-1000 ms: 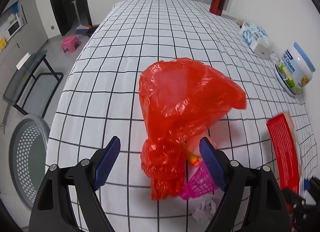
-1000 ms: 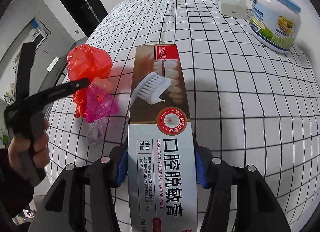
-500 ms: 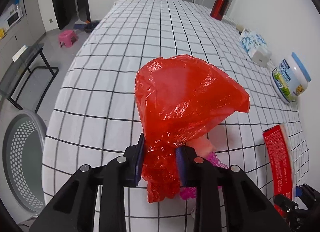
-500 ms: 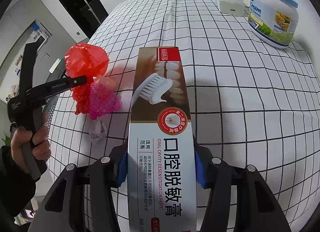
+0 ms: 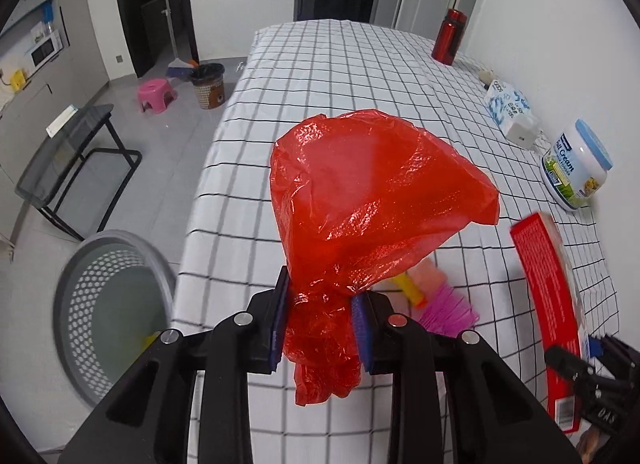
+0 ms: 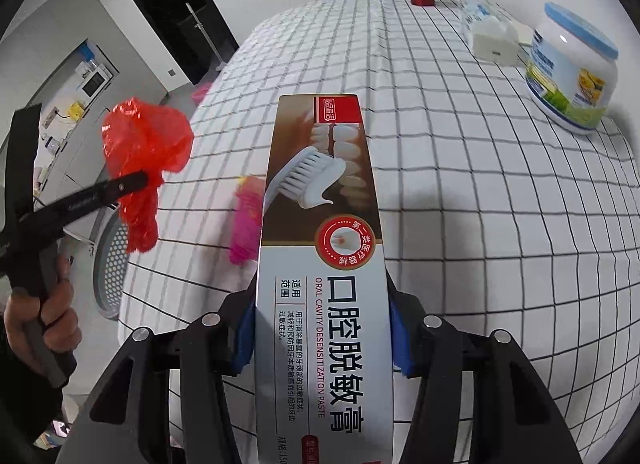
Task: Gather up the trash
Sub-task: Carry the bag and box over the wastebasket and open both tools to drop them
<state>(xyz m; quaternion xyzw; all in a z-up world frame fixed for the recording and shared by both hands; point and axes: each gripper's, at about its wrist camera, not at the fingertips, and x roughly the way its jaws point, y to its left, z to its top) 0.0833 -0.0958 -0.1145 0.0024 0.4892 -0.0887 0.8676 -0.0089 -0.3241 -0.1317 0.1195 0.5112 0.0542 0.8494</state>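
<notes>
Red plastic bag (image 5: 372, 199) clamped at its neck in left gripper (image 5: 322, 322), raised above checked table (image 5: 340, 75). Toothpaste box (image 6: 324, 264) pinched in right gripper (image 6: 320, 338), over same table. Mesh bin (image 5: 108, 304) on floor beside table's edge.

Left of the checked table (image 5: 320, 75), the perforated bin (image 5: 108, 304) stands open on bare floor. Along the table's right edge a jar (image 5: 576, 167), tissue pack (image 5: 508, 107) and red bottle (image 5: 448, 35) block passage.
</notes>
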